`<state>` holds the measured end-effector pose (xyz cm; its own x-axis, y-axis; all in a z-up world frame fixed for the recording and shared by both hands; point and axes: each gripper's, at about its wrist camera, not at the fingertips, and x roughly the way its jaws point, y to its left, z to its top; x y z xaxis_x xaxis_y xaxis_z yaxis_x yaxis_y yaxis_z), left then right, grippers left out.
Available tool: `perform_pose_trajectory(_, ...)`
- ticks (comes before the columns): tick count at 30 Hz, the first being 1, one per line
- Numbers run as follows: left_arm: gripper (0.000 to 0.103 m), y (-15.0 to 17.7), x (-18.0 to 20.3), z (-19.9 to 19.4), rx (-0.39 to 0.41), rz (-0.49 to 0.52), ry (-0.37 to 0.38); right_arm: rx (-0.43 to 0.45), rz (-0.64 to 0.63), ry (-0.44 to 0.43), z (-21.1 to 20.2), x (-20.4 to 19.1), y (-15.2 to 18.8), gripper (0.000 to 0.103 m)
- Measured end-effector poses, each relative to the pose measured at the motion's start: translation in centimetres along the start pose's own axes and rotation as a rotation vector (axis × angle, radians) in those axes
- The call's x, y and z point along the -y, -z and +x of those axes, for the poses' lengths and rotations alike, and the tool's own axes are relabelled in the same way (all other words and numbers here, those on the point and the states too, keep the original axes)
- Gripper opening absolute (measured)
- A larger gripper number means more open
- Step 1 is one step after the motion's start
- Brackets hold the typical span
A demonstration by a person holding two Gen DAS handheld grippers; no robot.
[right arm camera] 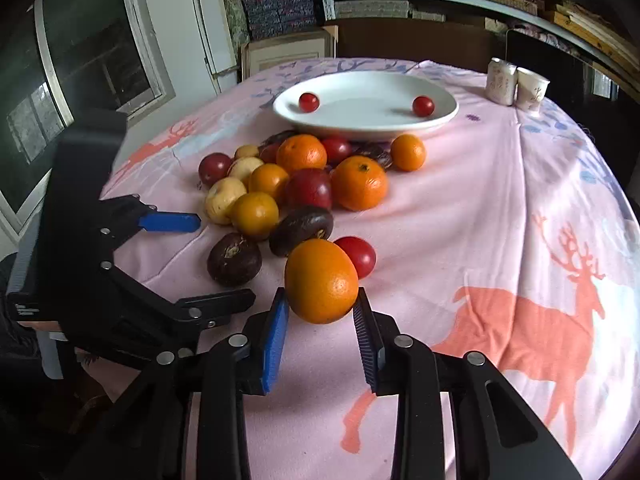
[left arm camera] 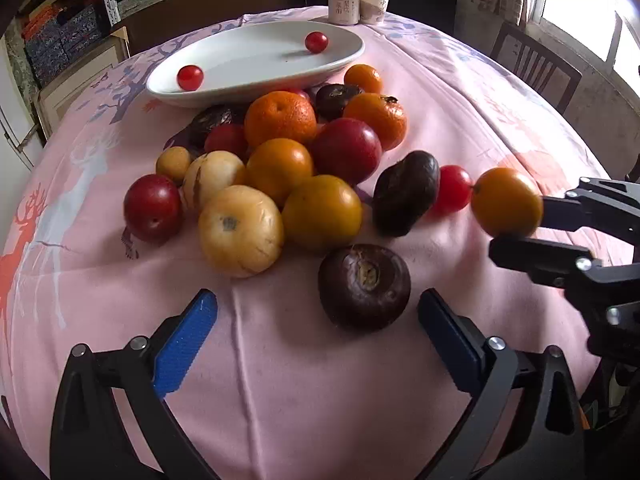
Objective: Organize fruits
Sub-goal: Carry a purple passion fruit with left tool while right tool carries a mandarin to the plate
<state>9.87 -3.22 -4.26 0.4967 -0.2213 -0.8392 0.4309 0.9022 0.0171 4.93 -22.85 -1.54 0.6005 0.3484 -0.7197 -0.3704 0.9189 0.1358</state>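
Note:
A pile of fruit (left arm camera: 280, 160) lies on the pink cloth: oranges, red plums, yellow fruits and dark purple ones. A white oval plate (left arm camera: 256, 60) behind it holds two cherry tomatoes (left arm camera: 190, 77). My right gripper (right arm camera: 320, 316) is shut on an orange fruit (right arm camera: 322, 280), seen in the left wrist view (left arm camera: 506, 202) at the right, next to a red tomato (left arm camera: 452, 189). My left gripper (left arm camera: 316, 316) is open and empty, low over the cloth, with a dark purple fruit (left arm camera: 364, 286) just ahead of its right finger.
A can (left arm camera: 343, 5) and a paper cup (left arm camera: 374, 6) stand at the far table edge behind the plate. A wooden chair (left arm camera: 536, 68) is at the right. Shelves and boxes line the back wall.

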Motion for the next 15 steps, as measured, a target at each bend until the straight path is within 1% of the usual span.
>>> perform_pose_trajectory(2, 0.09, -0.3, 0.5, 0.1, 0.009, 0.015, -0.002, 0.033, -0.016, 0.03, -1.3, 0.4, -0.1, 0.033)
perform_pose_trajectory(3, 0.086, -0.4, 0.4, 0.0, 0.003, 0.001, -0.001, 0.045, -0.021, 0.042, -1.8, 0.7, -0.2, 0.033)
perform_pose_trajectory(4, 0.075, -0.5, 0.0, -0.2, 0.005, -0.029, -0.016, 0.057, -0.021, 0.049, -2.2, 0.9, -0.4, 0.033)
perform_pose_trajectory(5, 0.059, -0.4, -0.4, -0.5, 0.009, -0.05, -0.031, 0.066, -0.018, 0.052, -2.5, 1.3, -0.7, 0.033)
perform_pose_trajectory(6, 0.051, -0.3, -0.9, -0.8, 0.014, -0.064, -0.041, 0.072, -0.011, 0.054, -2.6, 1.6, -0.9, 0.033)
perform_pose_trajectory(7, 0.04, -0.1, -1.4, -1.1, 0.016, -0.084, -0.008, 0.077, -0.004, 0.055, -2.3, 2.0, -1.3, 0.033)
perform_pose_trajectory(8, 0.04, 0.2, -1.9, -1.5, 0.019, -0.105, 0.018, 0.084, 0.003, 0.055, -2.1, 2.3, -1.6, 0.033)
perform_pose_trajectory(9, 0.04, 0.6, -2.2, -1.8, 0.018, -0.123, 0.029, 0.089, 0.01, 0.054, -1.9, 2.6, -1.7, 0.033)
perform_pose_trajectory(12, 0.04, 1.3, -2.1, -2.7, 0.027, -0.103, 0.02, 0.095, 0.028, 0.043, -1.1, 3.2, -2.4, 0.033)
perform_pose_trajectory(15, 0.04, 0.7, -2.7, -5.0, 0.075, -0.098, 0.027, 0.114, 0.009, 0.057, -1.0, 3.2, -3.8, 0.033)
